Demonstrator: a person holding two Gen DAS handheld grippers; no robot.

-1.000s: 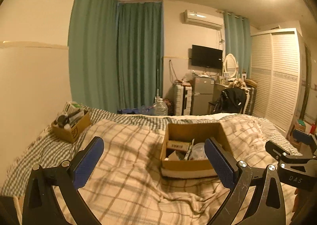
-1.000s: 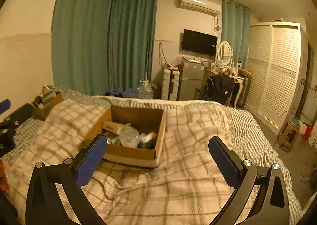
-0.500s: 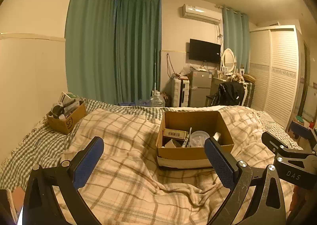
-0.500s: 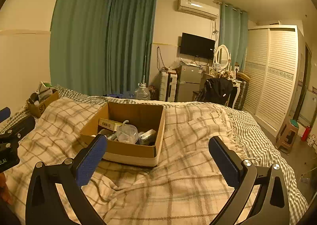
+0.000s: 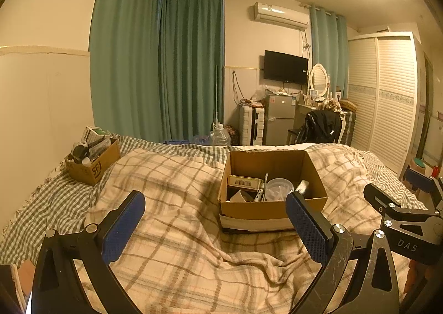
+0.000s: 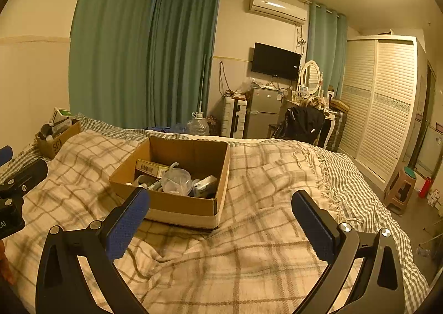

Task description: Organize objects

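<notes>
The things inside the big open brown cardboard box [image 6: 177, 175] are piled together and hard to tell apart. A flat pale packet with a barcode [image 6: 151, 168], a clear plastic tub [image 6: 177, 181] and a small silver thing [image 6: 205, 181] can be made out; the rest is a dark jumble. The near wall of the box hides what lies lowest. In the left view the tip of the right-side finger covers the near right corner of the box [image 5: 272, 189].

The small brown cardboard box with printed letters [image 5: 92, 160] is stuffed with things too small to name. In the right view it [image 6: 56, 137] sits far off at 10 o'clock.

Both boxes rest on the cream checked blanket [image 6: 249, 244] on the bed.

The left gripper [image 5: 213, 226] has its two blue-padded fingers [image 5: 121, 226] wide apart and holds nothing. The big box lies just past it, at about 1 o'clock, and the small box is well apart at 10 o'clock.

The right gripper [image 6: 218, 226] also has its fingers spread wide with nothing between them. The big box lies near it at about 11 o'clock, with its near wall just behind the left blue pad [image 6: 126, 226].

Only a part of each gripper shows in the other's view, cut off at the edge.
</notes>
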